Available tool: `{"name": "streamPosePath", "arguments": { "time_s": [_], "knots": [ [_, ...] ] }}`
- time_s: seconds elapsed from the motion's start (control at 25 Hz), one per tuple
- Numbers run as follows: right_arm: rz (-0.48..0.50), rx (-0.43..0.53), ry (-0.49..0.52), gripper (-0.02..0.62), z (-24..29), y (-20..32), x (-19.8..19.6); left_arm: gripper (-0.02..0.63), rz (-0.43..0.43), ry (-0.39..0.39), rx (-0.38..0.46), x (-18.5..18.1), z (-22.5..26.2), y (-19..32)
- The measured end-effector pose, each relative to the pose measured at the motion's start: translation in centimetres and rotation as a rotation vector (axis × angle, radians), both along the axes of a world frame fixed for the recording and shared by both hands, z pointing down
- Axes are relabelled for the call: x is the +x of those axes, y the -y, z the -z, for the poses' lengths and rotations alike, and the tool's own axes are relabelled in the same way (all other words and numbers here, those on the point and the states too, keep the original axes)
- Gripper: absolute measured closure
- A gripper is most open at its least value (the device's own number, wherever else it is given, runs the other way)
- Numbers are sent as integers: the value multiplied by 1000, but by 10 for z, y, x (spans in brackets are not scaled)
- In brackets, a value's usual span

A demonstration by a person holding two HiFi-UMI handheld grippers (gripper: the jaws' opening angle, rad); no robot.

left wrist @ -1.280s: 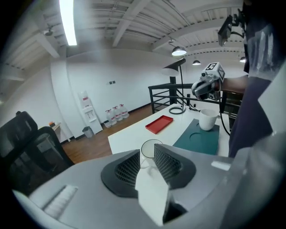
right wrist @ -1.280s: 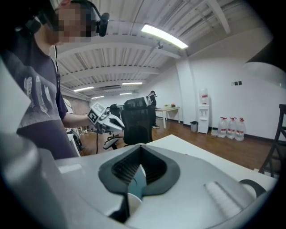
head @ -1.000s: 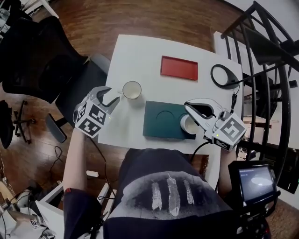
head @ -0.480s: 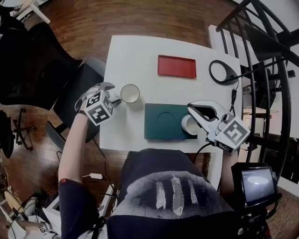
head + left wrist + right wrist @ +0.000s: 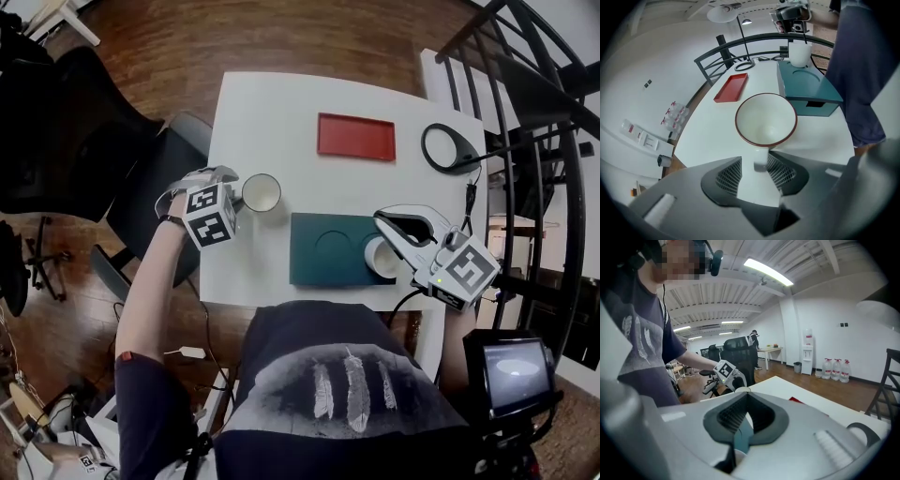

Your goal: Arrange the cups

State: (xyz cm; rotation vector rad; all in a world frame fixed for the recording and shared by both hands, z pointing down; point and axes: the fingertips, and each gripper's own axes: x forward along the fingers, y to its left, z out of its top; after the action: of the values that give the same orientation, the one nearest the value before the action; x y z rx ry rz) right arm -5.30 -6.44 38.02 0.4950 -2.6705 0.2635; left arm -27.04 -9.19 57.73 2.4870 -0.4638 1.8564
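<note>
**Item: cup (image 5: pixel 765 117), one of two.** White, glossy, most likely glazed ceramic, with a thin red-brown rim. It has a round flared bowl, is empty and upright, and its small loop handle (image 5: pixel 760 159) faces the left tongs. It stands on the bare white table (image 5: pixel 272 112), near the left edge and just left of the green block (image 5: pixel 323 267).

**Handling (judged).** It looks stiff and brittle, with a slick glaze, and light enough for one grip. It would chip if knocked. The handle is the natural hold, though the bowl may swing on so narrow a hold, so it should be carried level and set down gently.

**Left tongs (image 5: pixel 230 186).** Pointed steeply down, with the jaws closing. The handle sits between the ribbed dark pads, but bare table shows beside it, so it is not yet pinched.

**Right tongs (image 5: pixel 745 401).** Jaws pressed together with nothing visibly between the pads. They sit just over the second cup (image 5: pixel 379 255).

**Second cup.** White and plain, seated in the right-hand round recess of the green block.

**Green block.** Matte dark teal and box-shaped, with flat sides. Its top has two shallow circular recesses, and the left one is empty — probably where the first cup belongs.

**Also on the table.** A red rectangular tray (image 5: pixel 356 136), shallow and empty, and a black ring (image 5: pixel 452 148) with a cable.
</note>
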Motion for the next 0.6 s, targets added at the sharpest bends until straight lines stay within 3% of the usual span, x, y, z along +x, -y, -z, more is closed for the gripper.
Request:
{"name": "streamPosePath", "arguments": {
  "time_s": [0.12,0.36,0.6],
  "knots": [
    [16,-2,8,592,0,-1,-4,515,-26,13,29,1,1,1],
    [13,-16,-4,592,-4,-2,-7,520,-34,10,8,-1,1,1],
    [-6,-17,-8,592,-7,0,1,525,14,-54,-51,3,4,-6]
  ]
}}
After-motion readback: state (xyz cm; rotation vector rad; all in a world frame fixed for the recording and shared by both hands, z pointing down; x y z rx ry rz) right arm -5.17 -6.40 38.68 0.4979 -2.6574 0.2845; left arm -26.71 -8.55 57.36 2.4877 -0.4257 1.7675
